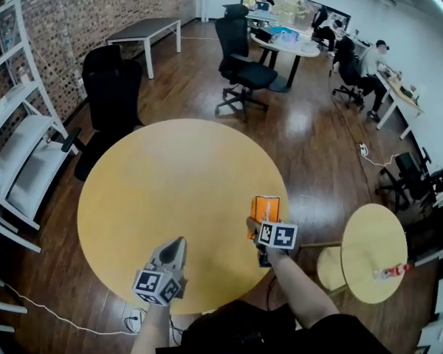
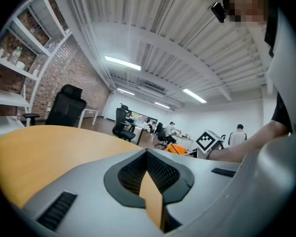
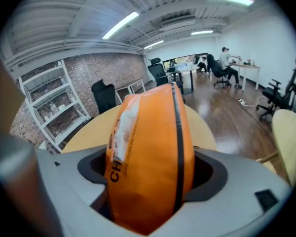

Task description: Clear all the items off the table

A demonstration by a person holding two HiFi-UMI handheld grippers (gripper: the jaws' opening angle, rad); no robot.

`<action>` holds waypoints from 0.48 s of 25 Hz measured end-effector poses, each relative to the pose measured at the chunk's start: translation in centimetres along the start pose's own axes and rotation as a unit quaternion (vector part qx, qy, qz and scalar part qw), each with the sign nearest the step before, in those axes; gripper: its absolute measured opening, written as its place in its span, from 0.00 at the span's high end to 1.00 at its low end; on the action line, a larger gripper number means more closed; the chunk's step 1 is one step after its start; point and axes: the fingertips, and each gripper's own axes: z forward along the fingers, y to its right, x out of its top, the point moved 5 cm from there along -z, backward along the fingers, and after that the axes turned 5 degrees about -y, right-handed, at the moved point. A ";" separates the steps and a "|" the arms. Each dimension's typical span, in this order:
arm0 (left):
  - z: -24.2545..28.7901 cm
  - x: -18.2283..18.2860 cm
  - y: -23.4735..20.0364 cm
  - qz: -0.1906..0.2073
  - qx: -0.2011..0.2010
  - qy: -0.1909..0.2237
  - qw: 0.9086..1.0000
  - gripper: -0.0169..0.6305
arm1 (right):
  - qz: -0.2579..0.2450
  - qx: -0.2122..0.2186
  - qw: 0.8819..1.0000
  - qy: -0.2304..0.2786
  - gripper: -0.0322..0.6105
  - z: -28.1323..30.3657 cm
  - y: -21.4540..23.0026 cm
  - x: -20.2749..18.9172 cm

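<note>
Orange pouch (image 3: 148, 132) fills the right gripper view, standing up out of the right tool (image 1: 265, 223). Its long axis runs upward between the jaws, one flat face toward each pad and a dark seam along its front edge. The jaws stand wide but are pressed on the pouch from both sides, so it is gripped. From the head view the pouch sits just inside the right part of the tabletop's (image 1: 177, 190) near edge, with the tool's marker cube about over the rim. Whether the pouch's bottom touches the wood or hangs clear of it cannot be told. No other item shows on the tabletop in the head view, so this looks like the last thing to clear. The rim lies just to the right of the pouch and just behind it toward the person, so the coming move is probably a short carry outward across that edge. Beyond it on the right, well apart, is a side table (image 1: 373, 227) with a bottle (image 1: 393, 272) lying at its near rim. The left tool (image 1: 179, 243) hovers at the near edge, left of the pouch and apart from it, with jaws together and nothing between them, so the right arm is the one placed for the job.
</note>
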 end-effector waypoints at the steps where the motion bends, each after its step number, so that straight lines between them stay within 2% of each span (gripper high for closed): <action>1: 1.7 -0.2 0.8 -0.002 -0.025 -0.001 1.000 0.99 | 0.008 -0.017 1.000 0.014 0.29 -1.2 1.8 0.2; 7: 7.5 -3.4 8.0 -0.001 -0.145 -0.025 0.989 0.99 | 0.065 -0.109 0.991 0.051 0.29 -8.0 12.4 -2.6; 12: 9.5 -5.0 12.7 0.002 -0.182 -0.054 0.982 0.99 | 0.114 -0.142 0.981 0.070 0.29 -11.7 19.2 -5.6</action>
